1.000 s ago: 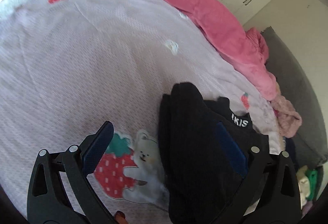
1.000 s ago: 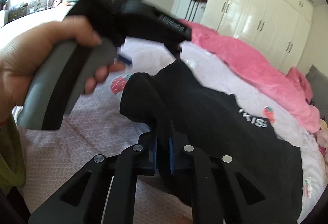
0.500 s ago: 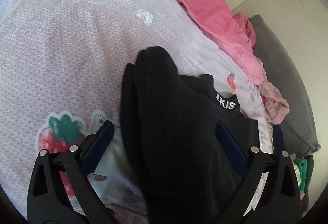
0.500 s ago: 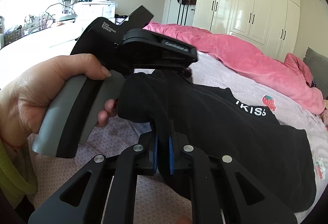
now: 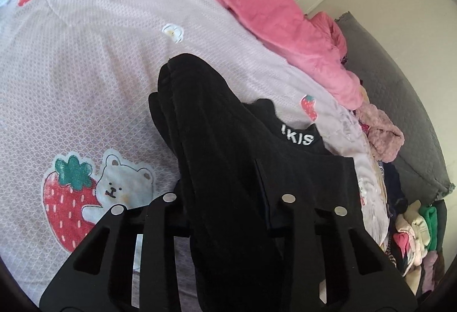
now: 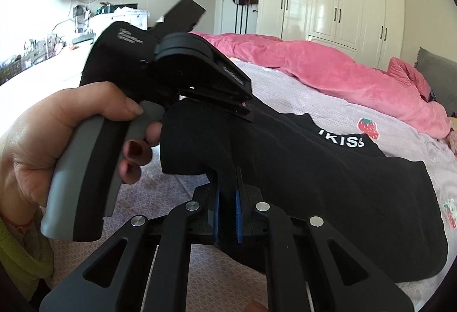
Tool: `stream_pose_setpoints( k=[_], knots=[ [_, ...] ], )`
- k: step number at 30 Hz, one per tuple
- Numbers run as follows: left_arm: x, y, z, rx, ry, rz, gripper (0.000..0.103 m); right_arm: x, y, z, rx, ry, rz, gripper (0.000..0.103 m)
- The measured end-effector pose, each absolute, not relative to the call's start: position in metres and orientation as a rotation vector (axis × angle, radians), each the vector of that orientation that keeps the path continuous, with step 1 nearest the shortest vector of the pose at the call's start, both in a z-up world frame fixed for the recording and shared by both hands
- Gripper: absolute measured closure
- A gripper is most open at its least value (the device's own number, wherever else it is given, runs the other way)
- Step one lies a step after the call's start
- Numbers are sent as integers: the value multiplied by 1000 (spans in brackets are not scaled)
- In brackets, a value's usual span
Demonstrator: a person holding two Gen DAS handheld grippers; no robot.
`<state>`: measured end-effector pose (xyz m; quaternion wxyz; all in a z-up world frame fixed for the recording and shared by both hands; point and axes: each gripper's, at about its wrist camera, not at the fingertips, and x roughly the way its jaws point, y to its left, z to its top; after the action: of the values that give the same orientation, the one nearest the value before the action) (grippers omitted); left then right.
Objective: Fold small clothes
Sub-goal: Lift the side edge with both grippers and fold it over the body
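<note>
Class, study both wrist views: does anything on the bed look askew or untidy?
Yes. The black garment is bunched and lifted at one end, pinched by both the left gripper and the right gripper. The pink quilt lies rumpled along the bedsheet.

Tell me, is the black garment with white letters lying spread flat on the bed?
No. The black garment with white letters is bunched, its near end lifted in both shut grippers, left and right.
</note>
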<state>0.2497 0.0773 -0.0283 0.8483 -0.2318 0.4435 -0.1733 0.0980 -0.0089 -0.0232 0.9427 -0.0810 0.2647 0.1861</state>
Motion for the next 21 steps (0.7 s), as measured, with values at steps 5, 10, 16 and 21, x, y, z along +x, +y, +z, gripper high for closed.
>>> stream_pose_setpoints(
  k=[5,10,16,21],
  knots=[
    [236,71,-7,-460,883,-396,85,90,-25,-13,-124,502,358,96],
    [224,55,12,-436,850,-416,87,81,-47,1,-83,457,318,96],
    [217,21,33,-420,849,-417,87,75,-77,14,-9,436,271,96],
    [217,-8,47,-378,861,-409,87,69,-105,25,50,415,247,96]
  ],
)
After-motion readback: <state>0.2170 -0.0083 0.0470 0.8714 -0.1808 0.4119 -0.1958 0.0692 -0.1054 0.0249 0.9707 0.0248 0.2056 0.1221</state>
